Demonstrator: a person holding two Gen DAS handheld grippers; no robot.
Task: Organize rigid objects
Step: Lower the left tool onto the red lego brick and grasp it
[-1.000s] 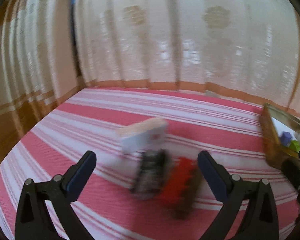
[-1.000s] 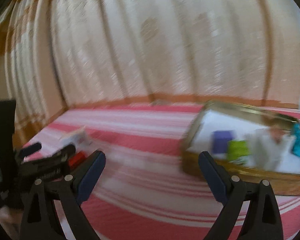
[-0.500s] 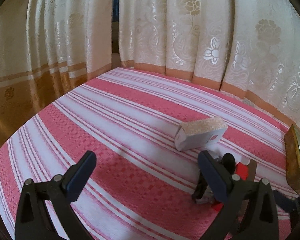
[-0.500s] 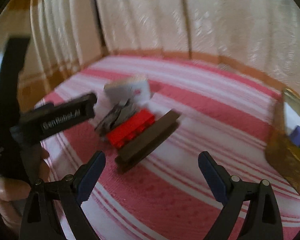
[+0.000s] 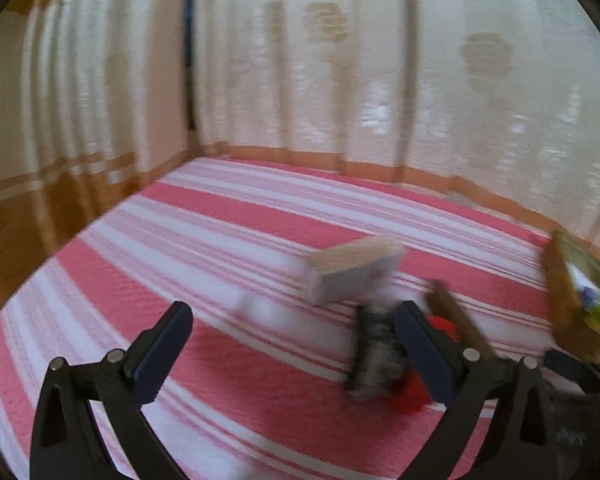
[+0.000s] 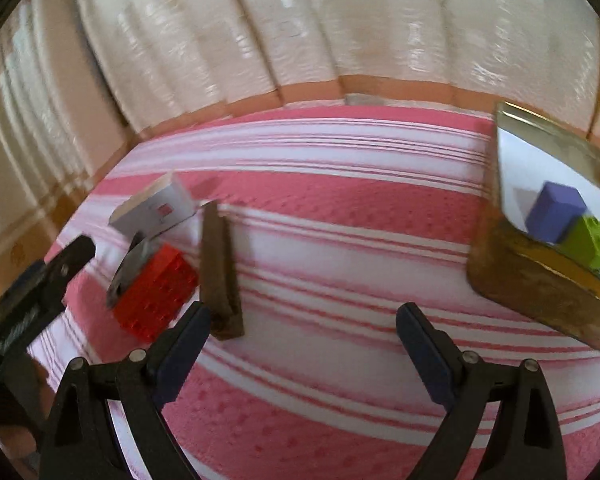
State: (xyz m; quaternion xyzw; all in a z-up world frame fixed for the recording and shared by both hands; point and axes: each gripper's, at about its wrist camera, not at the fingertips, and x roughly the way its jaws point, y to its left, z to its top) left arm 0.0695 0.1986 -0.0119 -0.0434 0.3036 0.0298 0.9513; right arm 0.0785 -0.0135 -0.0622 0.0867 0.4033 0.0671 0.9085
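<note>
**Grippers both spread wide, nothing held; loose items clustered left of tray**

Cloth [image 6: 340,216], pink with white stripes, covers the work surface; cream curtains [image 6: 300,32] with a tan hem hang behind it.

Left gripper [image 5: 292,344]: jaws wide apart, empty, hovering above the cloth. Only bare cloth lies between its fingers. Left view is motion-blurred, so detail there is poor.

Right gripper [image 6: 302,344]: jaws also wide apart, empty. Its left fingertip sits just in front of the near end of the dark brown bar [image 6: 220,268]; cannot tell if they touch.

Loose items, right view:
- white box [image 6: 154,210] with a small red mark, farthest back, lying flat
- grey-black flat piece [image 6: 128,272], tilted, leaning against the red brick; what it is cannot be made out
- red studded brick [image 6: 154,300], just beside the bar on its left
- dark brown bar, long and narrow, running away from the camera

All four sit close together on the left part of the cloth, well apart from the tray.

Tray [image 6: 540,292]: golden-brown rim, white inside, at the right edge. Inside it: purple block [image 6: 556,212] and lime-green studded brick [image 6: 588,248], touching each other near the tray's near wall.

Left view shows the same cluster: white box [image 5: 352,272], grey piece [image 5: 374,352], red brick [image 5: 412,396] partly behind the right finger, tray [image 5: 560,280] at far right.

The left gripper's body [image 6: 32,300] shows at the right view's left edge, next to the cluster.
</note>
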